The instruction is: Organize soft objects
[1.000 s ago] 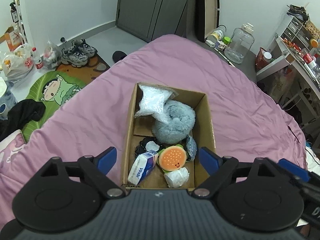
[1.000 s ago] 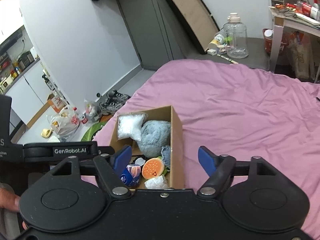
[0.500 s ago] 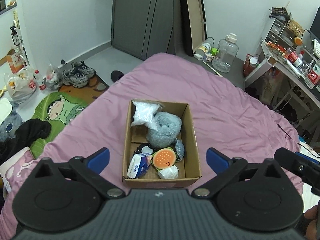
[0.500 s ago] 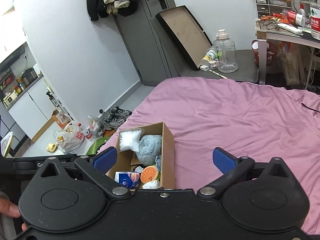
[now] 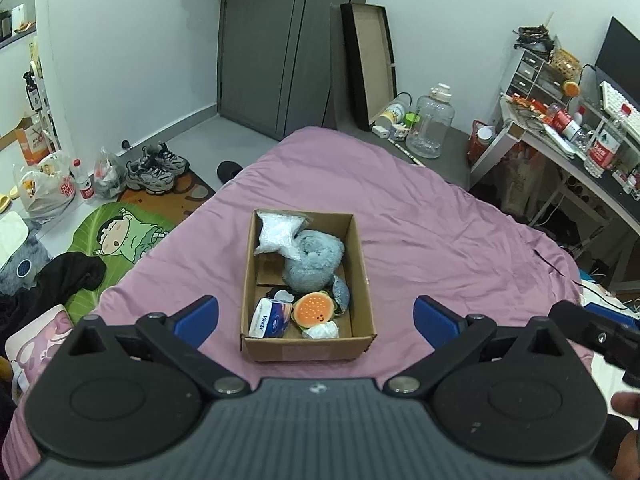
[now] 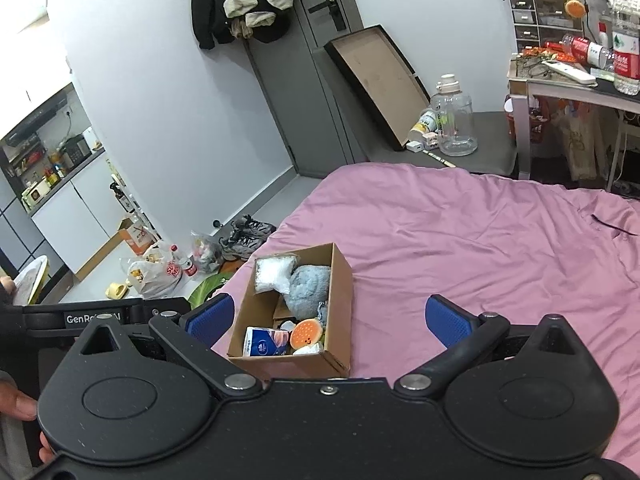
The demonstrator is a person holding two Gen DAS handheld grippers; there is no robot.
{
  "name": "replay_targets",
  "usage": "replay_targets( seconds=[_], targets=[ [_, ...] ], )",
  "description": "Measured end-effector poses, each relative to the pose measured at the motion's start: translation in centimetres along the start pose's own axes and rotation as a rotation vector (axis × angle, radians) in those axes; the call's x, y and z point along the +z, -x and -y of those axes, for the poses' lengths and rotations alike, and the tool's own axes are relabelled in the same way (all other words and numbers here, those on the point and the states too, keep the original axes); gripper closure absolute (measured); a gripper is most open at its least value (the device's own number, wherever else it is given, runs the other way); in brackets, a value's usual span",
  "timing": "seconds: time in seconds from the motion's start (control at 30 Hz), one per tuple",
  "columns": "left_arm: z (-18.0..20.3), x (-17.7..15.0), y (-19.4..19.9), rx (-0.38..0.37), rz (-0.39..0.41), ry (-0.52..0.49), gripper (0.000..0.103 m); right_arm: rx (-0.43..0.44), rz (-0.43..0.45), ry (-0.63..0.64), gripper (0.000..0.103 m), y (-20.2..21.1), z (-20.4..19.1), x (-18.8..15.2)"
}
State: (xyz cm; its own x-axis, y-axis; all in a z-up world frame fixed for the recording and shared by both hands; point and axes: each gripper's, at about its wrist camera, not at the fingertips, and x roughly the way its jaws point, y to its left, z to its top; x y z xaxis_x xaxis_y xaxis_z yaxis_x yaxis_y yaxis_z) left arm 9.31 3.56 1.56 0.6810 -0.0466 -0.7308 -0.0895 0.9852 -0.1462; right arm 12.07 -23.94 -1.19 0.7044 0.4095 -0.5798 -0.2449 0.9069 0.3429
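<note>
A cardboard box (image 5: 360,264) (image 6: 342,280) stands on the pink bed. In it lie a grey-blue plush (image 5: 314,262) (image 6: 308,290), a clear bag of white filling (image 5: 280,232) (image 6: 274,274), an orange burger plush (image 5: 313,311) (image 6: 306,332), a blue tissue pack (image 5: 270,318) (image 6: 264,342) and a white crumpled piece (image 5: 322,330). My left gripper (image 5: 316,320) is open and empty, held above and short of the box. My right gripper (image 6: 328,318) is open and empty, to the right of the left one.
The pink bedsheet (image 5: 440,240) spreads wide to the right of the box. The floor at left holds shoes (image 5: 158,168), plastic bags (image 5: 44,190) and a green cartoon mat (image 5: 120,236). A cluttered desk (image 5: 568,140) stands at right, a water jug (image 5: 434,126) beyond the bed.
Both grippers have pulled back and up from the box, so it looks smaller and farther. Both stay open and empty.
</note>
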Motion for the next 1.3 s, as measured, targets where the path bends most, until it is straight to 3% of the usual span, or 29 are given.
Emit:
replay_targets(
  seconds=[0.23, 0.53, 0.83, 1.3],
  targets=[
    [1.0, -0.6, 2.4, -0.006, 0.038, -0.024, 0.000, -0.010, 0.046, -0.012, 0.000, 2.6, 0.6, -0.2],
    [1.6, -1.4, 3.9, -0.011, 0.054, -0.028, 0.000, -0.016, 0.037, 0.012, 0.000, 3.9, 0.4, -0.3],
    [1.3, -1.5, 4.7, 0.002, 0.068, -0.010, 0.000, 0.006, 0.031, 0.019, 0.000, 5.0, 0.3, -0.3],
    [1.3, -1.5, 5.2, 0.012, 0.077, -0.011, 0.000, -0.032, 0.044, 0.056, 0.000, 5.9, -0.4, -0.2]
  ],
)
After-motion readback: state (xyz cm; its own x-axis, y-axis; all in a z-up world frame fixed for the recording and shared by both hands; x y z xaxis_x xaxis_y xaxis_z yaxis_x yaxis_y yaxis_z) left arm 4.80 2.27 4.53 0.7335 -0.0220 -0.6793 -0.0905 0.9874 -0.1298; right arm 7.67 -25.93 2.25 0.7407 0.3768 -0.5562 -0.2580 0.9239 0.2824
